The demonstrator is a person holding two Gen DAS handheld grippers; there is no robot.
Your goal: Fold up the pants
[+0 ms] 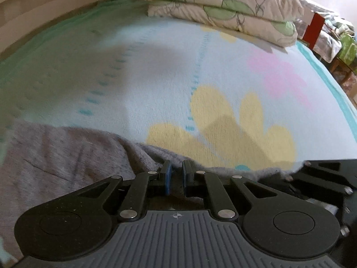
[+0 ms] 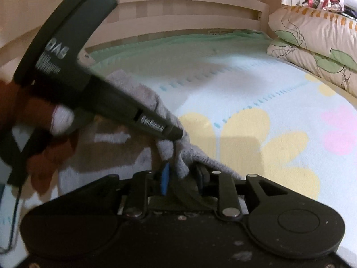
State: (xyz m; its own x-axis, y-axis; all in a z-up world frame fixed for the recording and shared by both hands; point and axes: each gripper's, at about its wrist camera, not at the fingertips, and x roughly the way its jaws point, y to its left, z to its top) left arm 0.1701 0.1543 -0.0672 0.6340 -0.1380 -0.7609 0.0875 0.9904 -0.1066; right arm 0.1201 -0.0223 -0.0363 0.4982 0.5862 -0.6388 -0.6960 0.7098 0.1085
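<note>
**Grey pants pinched at the near edge of a flowered bed**

The left gripper (image 1: 176,175) has its blue-padded fingers (image 1: 167,178) drawn nearly together, nipping the hem of the grey pants (image 1: 62,156). The right gripper (image 2: 184,178) has its fingers standing apart, a bunched fold of the pants (image 2: 181,158) rising between them; the pads do not press on it. In the right wrist view the left gripper's long black body (image 2: 107,93) slants across the frame, held by a hand (image 2: 33,120) at the left edge.

The pants lie spread to the left of both grippers, on the near part of the bed. Under them is a pale blue fleece blanket (image 1: 156,67) with large yellow flowers (image 1: 223,129), a pink one (image 1: 279,76) further off and dashed teal lines. A mint-green sheet (image 2: 178,47) shows at the far side, against a slatted cream headboard (image 2: 189,6). Folded floral quilts (image 1: 234,6) are stacked at the far right corner. Beyond the bed's right edge stands cluttered furniture with a red panel (image 1: 313,30).
</note>
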